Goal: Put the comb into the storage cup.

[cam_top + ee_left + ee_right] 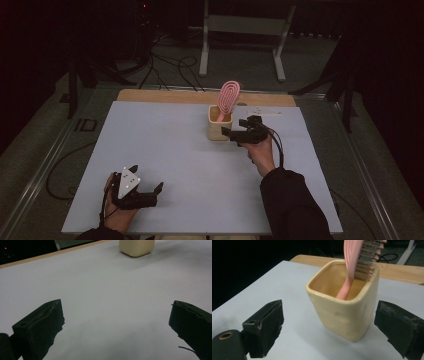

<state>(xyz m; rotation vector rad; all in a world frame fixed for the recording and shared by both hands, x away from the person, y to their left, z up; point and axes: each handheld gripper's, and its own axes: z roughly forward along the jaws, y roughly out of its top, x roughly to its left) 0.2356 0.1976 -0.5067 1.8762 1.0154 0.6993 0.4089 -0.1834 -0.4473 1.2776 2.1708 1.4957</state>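
While the left gripper (146,186) was rested near the table's (175,150) front left corner with jaws spread, the right gripper (235,128) was held spread just beside the cream cup (342,307). The cup was set near the far edge, the pink hairbrush (227,98) stood handle-down inside it.
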